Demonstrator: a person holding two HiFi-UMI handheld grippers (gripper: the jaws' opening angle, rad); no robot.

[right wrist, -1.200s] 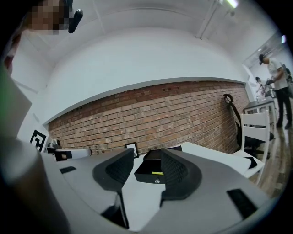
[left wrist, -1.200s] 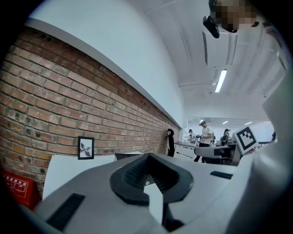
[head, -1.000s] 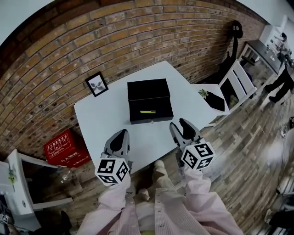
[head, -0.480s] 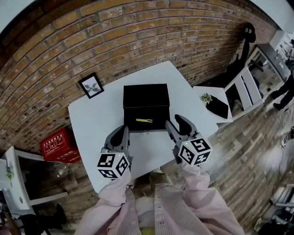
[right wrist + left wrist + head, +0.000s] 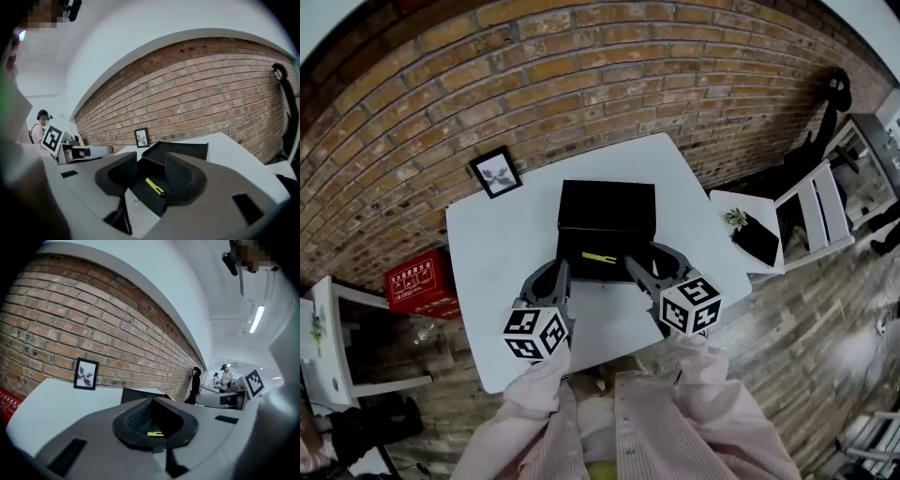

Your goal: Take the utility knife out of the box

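Observation:
An open black box (image 5: 606,230) sits on the white table (image 5: 497,248), its lid tipped back toward the brick wall. Inside lies a yellow utility knife (image 5: 598,257), uncovered. My left gripper (image 5: 553,273) hovers at the box's front left corner, jaws a little apart and empty. My right gripper (image 5: 654,259) is open over the front right corner. In the right gripper view the knife (image 5: 155,186) shows between the spread jaws of the right gripper (image 5: 151,171). In the left gripper view a bit of the knife (image 5: 154,433) peeks through the narrow gap of the left gripper (image 5: 152,420).
A framed picture (image 5: 496,172) leans on the brick wall at the table's back left. A red crate (image 5: 417,281) is on the floor to the left. At the right a small white stand (image 5: 741,244) holds a plant and a black object, beside a white chair (image 5: 811,211).
Both grippers have moved forward from the table's near edge to the box's front edge. The box and knife have not moved on the table.

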